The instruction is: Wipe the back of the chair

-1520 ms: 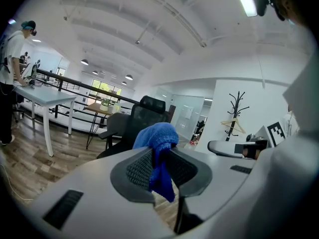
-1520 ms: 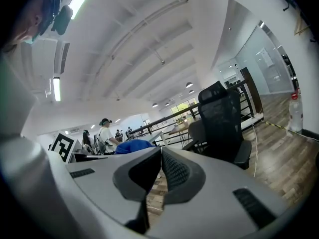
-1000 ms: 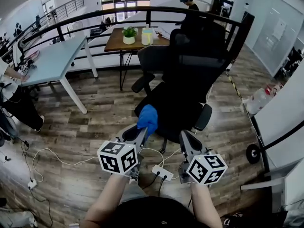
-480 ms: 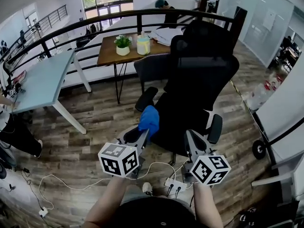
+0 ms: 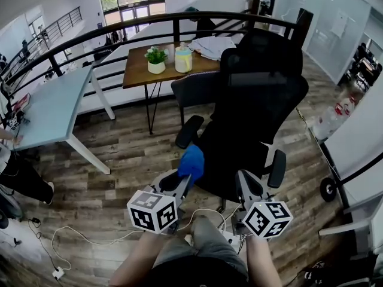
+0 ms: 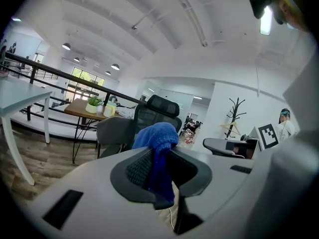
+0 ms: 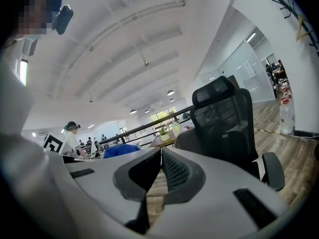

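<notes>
Left tool (image 6: 158, 152) clamped on blue cloth (image 6: 154, 135), right tool (image 7: 161, 154) closed, empty

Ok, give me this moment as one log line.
left gripper: shut on cloth | right gripper: shut, empty | chair: ahead, back facing us | wipe: not started, cloth off the back

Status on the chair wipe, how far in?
Done: the blue cloth is clamped in the left gripper. In hand: it is held toward the black chair, apparently short of it. Left: the whole wipe; no contact shows. The right gripper is shut, empty.
</notes>
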`<control>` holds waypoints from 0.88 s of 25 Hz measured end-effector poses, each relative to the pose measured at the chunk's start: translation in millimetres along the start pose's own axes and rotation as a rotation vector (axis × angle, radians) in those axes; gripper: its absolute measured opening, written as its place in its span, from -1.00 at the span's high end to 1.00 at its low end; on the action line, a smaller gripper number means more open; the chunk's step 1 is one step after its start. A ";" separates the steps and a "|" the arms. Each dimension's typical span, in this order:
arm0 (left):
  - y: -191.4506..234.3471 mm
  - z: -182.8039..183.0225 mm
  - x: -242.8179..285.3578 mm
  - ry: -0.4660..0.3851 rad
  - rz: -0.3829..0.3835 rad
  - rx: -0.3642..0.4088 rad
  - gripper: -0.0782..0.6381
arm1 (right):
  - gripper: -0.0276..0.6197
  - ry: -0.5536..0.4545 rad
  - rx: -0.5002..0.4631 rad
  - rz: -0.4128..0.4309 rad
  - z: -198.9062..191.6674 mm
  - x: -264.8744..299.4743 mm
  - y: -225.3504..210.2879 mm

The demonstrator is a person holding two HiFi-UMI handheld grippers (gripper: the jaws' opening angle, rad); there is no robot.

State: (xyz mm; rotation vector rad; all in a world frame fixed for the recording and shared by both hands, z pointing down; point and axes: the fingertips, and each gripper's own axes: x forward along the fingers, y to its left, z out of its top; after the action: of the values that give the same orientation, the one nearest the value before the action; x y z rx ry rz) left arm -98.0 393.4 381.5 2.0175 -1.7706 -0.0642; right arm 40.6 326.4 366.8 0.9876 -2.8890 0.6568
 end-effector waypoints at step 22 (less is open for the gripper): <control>2.9 85.6 220.3 0.010 -0.109 0.069 0.56 | 0.82 -0.030 -0.012 -0.069 97.4 121.1 -154.2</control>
State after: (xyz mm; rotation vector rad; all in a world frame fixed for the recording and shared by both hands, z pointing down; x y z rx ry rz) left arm -90.3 157.9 362.3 2.1588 -1.6769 -0.0270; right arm 45.9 107.9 355.3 1.0999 -2.8658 0.6252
